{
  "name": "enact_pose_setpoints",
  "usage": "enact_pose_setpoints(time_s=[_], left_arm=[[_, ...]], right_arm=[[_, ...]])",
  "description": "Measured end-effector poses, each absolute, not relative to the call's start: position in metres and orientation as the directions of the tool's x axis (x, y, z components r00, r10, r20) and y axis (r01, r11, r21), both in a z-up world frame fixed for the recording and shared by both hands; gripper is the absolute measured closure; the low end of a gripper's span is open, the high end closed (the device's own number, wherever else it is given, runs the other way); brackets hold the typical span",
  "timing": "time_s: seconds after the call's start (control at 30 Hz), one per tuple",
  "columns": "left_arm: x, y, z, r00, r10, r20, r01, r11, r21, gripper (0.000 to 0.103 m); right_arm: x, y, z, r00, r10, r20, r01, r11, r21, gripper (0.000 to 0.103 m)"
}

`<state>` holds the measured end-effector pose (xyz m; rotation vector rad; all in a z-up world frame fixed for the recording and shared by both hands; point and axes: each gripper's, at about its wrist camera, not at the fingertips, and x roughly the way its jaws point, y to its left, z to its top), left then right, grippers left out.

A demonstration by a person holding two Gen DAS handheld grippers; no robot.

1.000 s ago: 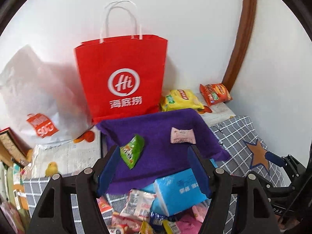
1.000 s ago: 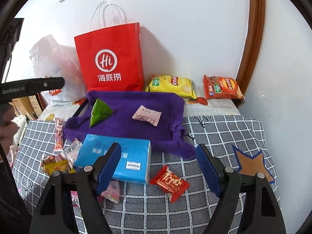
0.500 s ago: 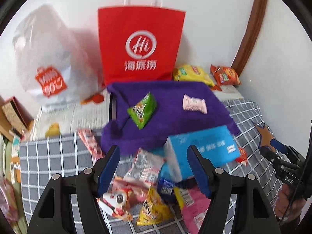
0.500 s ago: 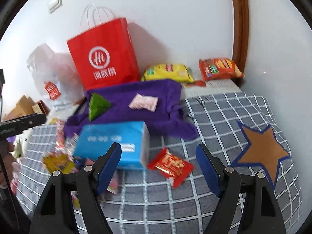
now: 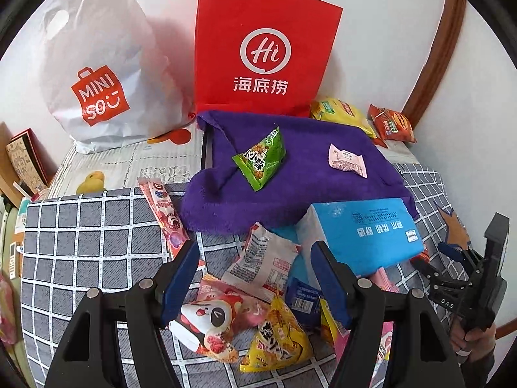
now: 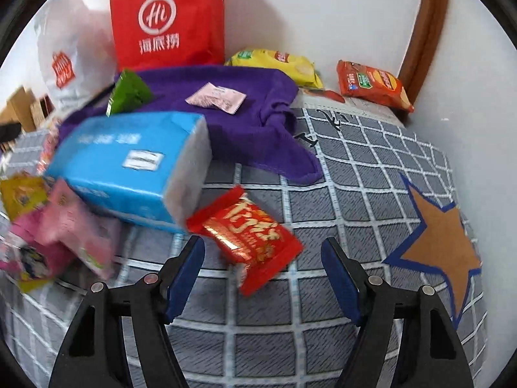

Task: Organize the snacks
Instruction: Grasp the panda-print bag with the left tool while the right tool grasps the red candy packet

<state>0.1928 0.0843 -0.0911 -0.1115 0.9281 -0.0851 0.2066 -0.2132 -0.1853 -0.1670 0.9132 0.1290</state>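
Left wrist view: the left claw hangs open over a heap of snacks on the checked cloth, holding nothing. Under it lie a white packet, a panda packet and a yellow packet. A blue tissue pack sits just right of them, its far edge on the purple towel. On the towel rest a green packet and a pink sachet, well apart. A red bag stands at the far wall, a white bag to its left.

Right wrist view: the right claw is open too, empty, with a red packet lying between its tips, seemingly untouched, though the picture is blurred. Yellow chips and red chips lie far right by the wall
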Motion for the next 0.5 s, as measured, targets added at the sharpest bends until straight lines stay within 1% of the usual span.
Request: enact_pose_setpoints(time_s=[0.17, 0.27, 0.3, 0.33, 0.37, 0.5], left_arm=[[0.195, 0.089, -0.094, 0.609, -0.117, -0.785, 0.006, 0.990, -0.143, 0.033], [0.196, 0.094, -0.096, 0.607, -0.118, -0.786, -0.006, 0.988, -0.153, 0.033], [0.195, 0.096, -0.097, 0.605, -0.115, -0.788, -0.010, 0.988, -0.152, 0.033], [0.195, 0.098, -0.098, 0.603, -0.109, -0.790, -0.015, 0.989, -0.148, 0.033], [0.194, 0.100, -0.099, 0.603, -0.103, -0.791, -0.020, 0.989, -0.144, 0.033], [0.188, 0.112, -0.101, 0.598, -0.083, -0.797, -0.043, 0.990, -0.136, 0.034]], right_arm=[[0.225, -0.216, -0.196, 0.581, 0.029, -0.814, -0.200, 0.974, -0.108, 0.028], [0.236, -0.220, -0.200, 0.579, 0.069, -0.812, -0.201, 0.978, -0.060, 0.028], [0.238, -0.221, -0.200, 0.575, 0.083, -0.814, -0.202, 0.978, -0.043, 0.033], [0.238, -0.222, -0.200, 0.572, 0.102, -0.814, -0.206, 0.978, -0.023, 0.043], [0.236, -0.224, -0.198, 0.573, 0.123, -0.810, -0.205, 0.979, 0.003, 0.065], [0.223, -0.231, -0.192, 0.593, 0.125, -0.796, -0.162, 0.986, 0.035, 0.063]])
